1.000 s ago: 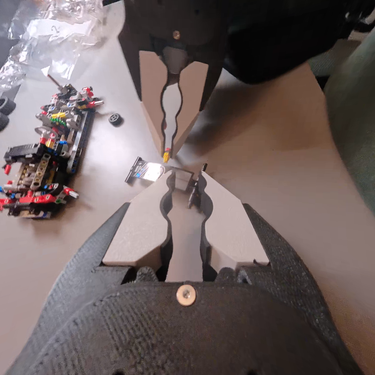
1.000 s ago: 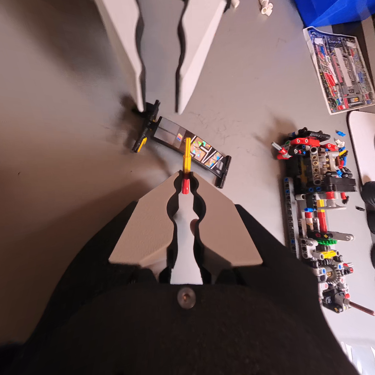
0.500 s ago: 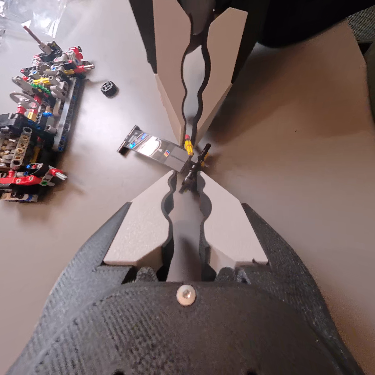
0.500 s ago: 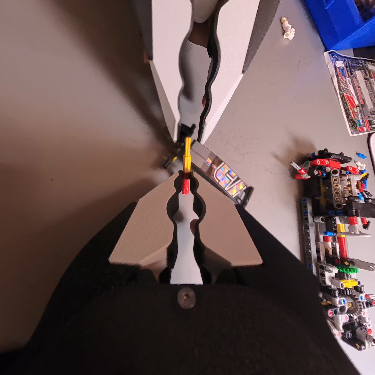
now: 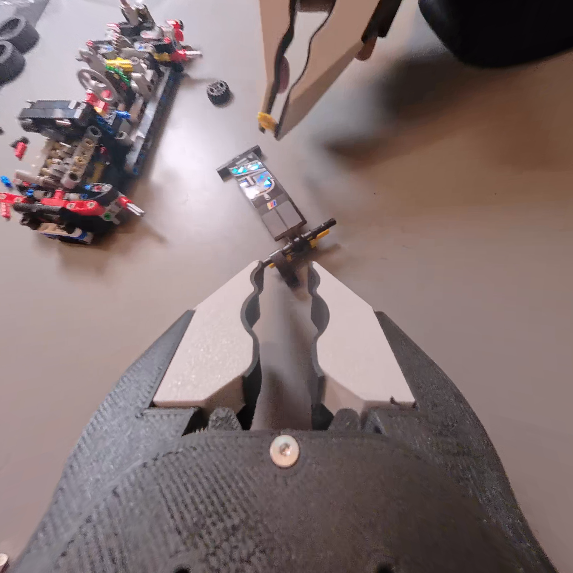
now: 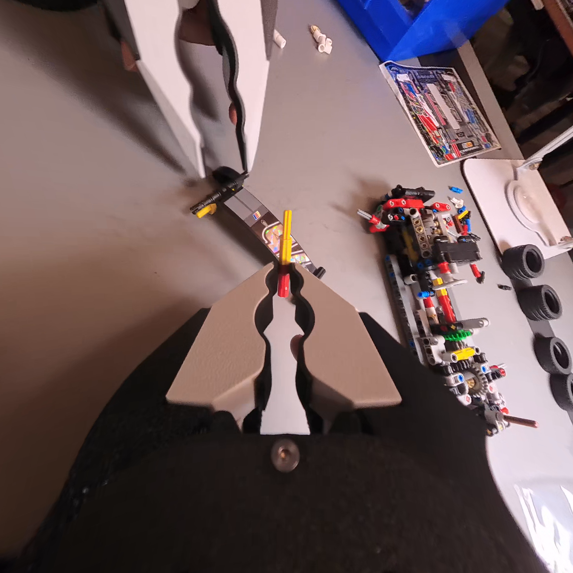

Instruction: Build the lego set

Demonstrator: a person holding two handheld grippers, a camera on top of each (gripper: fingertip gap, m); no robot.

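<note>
My left gripper (image 5: 283,266) is shut on the black end fitting (image 5: 290,273) of a black wing panel (image 5: 263,192) with shiny stickers, which lies on the grey table. A black axle with yellow bits (image 5: 302,240) crosses that end. In the right wrist view the left gripper (image 6: 224,170) stands over the same fitting, and the wing (image 6: 266,229) runs toward me. My right gripper (image 6: 283,266) is shut on a red and yellow axle piece (image 6: 284,257) and holds it above the wing's far end. It shows in the left wrist view (image 5: 269,124) beyond the wing. The half-built chassis (image 5: 93,124) (image 6: 434,279) lies to the side.
A small black wheel hub (image 5: 219,92) lies near the chassis. Several black tyres (image 6: 539,297) sit beside it. A booklet (image 6: 440,111), a blue bin (image 6: 418,28), a white tray (image 6: 511,201) and small white parts (image 6: 322,40) lie farther off. Left tips to right tips: about 9 cm. The small black wheel hub (image 5: 219,92) is about 10 cm from my right fingertips.
The right gripper has drawn back from the wing's near end, still holding the red and yellow axle. The wing has swung round in the left gripper's hold.
</note>
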